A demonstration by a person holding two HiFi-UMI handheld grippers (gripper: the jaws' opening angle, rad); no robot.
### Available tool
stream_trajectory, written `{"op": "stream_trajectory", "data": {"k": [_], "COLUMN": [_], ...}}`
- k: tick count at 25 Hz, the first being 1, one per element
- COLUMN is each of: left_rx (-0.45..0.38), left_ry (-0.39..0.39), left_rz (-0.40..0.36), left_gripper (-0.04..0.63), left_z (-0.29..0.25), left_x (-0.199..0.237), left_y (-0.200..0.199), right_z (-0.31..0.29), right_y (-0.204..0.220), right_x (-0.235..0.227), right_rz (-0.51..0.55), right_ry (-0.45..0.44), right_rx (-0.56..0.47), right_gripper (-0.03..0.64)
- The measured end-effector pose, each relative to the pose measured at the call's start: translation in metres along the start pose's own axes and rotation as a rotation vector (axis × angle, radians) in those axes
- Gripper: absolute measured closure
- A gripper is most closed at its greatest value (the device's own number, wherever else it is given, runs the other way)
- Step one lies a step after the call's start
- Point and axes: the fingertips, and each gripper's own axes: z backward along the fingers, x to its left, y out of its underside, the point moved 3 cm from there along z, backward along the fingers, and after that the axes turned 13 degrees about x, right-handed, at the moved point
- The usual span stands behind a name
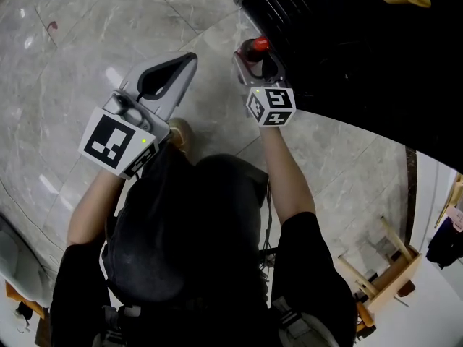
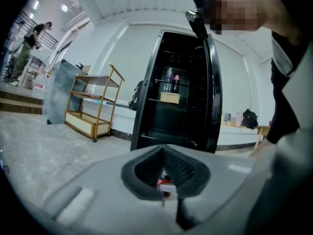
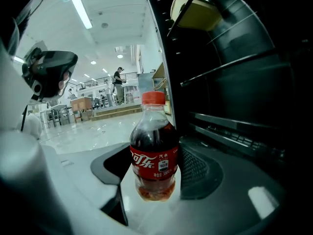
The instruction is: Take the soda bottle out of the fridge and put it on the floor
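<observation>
A small soda bottle [image 3: 154, 151] with dark cola, a red label and a red cap [image 1: 259, 44] stands upright between the pads of my right gripper [image 3: 154, 182], which is shut on its lower body. In the head view the right gripper [image 1: 255, 62] holds the bottle just outside the open black fridge [image 1: 347, 35], above the grey marble floor [image 1: 72, 35]. My left gripper [image 1: 189, 58] hovers to the left of it. Its tips meet with nothing between them [image 2: 164, 197], and it points at the fridge [image 2: 181, 97].
Two more bottles [image 2: 172, 80] and a pale box [image 2: 169, 98] sit on the fridge shelves, with a yellowish container [image 3: 195, 11] higher up. A wooden shelf cart [image 2: 95, 104] stands left of the fridge, and a wooden rack [image 1: 383, 266] is at my right. A person [image 3: 117, 82] is far off.
</observation>
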Motion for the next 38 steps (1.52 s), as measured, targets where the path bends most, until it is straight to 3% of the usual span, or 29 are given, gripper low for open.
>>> {"op": "stream_trajectory", "data": {"k": [8,24,30,38], "left_rx": [0.02,0.101,0.118,0.109], "left_ry": [-0.005,-0.004,-0.013,-0.003], "left_rz": [-0.006,0.029,0.053,0.055], "left_gripper": [0.594,0.594,0.594,0.594], "left_z": [-0.017,-0.03,-0.03,-0.028], "left_x": [0.002,0.001,0.0,-0.002], "left_y": [0.023,0.054,0.061,0.061], "right_z": [-0.019,-0.032,-0.03,-0.035], "right_y": [0.04,0.067,0.073,0.09], "right_x": [-0.006,-0.009,-0.002,0.006], "right_rz": [-0.026,-0.043,0.031,0.018], "right_ry": [0.008,0.012,-0.005,-0.003], "right_rx": [0.016,-0.04,-0.027,0.015], "right_gripper": [0.328,0.327,0.322,0.313]}}
